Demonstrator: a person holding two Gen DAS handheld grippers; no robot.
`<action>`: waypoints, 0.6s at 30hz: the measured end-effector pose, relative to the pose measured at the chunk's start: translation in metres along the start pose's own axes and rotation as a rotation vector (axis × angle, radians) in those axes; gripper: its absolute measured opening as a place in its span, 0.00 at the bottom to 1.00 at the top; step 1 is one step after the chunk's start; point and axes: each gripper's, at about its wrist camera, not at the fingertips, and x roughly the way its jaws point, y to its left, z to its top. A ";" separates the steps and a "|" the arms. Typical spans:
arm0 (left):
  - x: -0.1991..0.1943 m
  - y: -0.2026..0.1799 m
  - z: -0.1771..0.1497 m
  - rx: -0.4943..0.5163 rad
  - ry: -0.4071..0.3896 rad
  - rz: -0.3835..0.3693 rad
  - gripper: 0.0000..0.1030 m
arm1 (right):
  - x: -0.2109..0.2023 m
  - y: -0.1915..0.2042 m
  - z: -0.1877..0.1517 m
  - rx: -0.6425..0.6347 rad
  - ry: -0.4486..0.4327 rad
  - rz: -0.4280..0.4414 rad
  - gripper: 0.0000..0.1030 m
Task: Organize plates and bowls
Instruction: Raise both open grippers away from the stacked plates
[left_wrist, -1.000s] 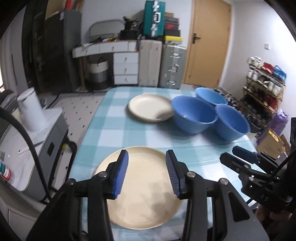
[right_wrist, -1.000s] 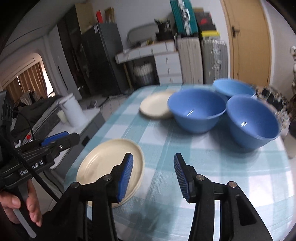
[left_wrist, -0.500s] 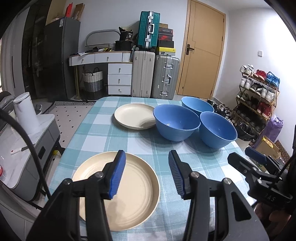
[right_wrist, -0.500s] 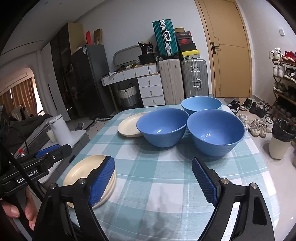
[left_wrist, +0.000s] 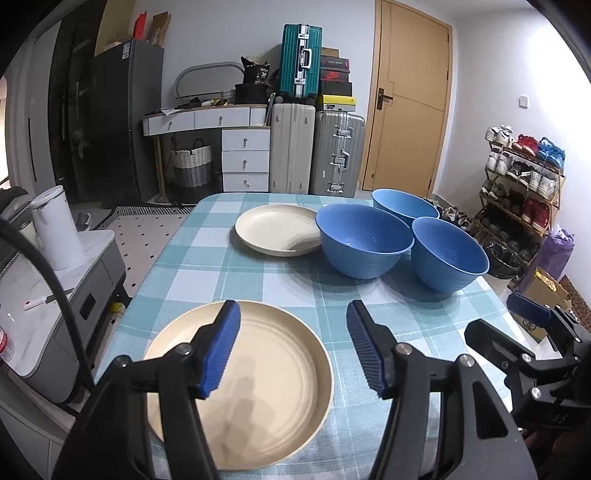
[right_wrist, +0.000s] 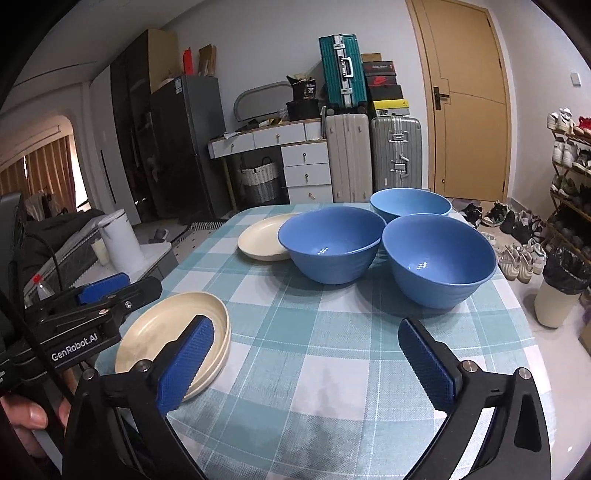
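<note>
Here, left wrist view: left gripper (left_wrist: 293, 347) fingers spread wide, holding nothing, hovering over the near cream round plate (left_wrist: 240, 380) on the teal checked tabletop (left_wrist: 291, 280), probably lined up to take its rim. Far cream plate (left_wrist: 279, 229) sits touching the three blue plastic bowls (left_wrist: 364, 240), so stacking looks undone. Right wrist view: right gripper (right_wrist: 306, 360) also released, empty, aimed past bare cloth toward the bowls; the near plate looks like a stack of two from here. Left gripper body hangs beside that stack.
</note>
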 end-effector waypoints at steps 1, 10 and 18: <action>0.001 0.000 -0.001 0.003 0.000 -0.007 0.60 | 0.001 0.000 0.000 -0.003 0.001 -0.001 0.99; -0.015 -0.001 -0.001 0.016 -0.105 0.006 0.94 | 0.003 -0.004 0.000 0.024 0.012 -0.010 0.99; -0.012 0.012 -0.002 -0.071 -0.101 -0.007 1.00 | 0.007 -0.014 0.001 0.079 0.024 -0.019 0.99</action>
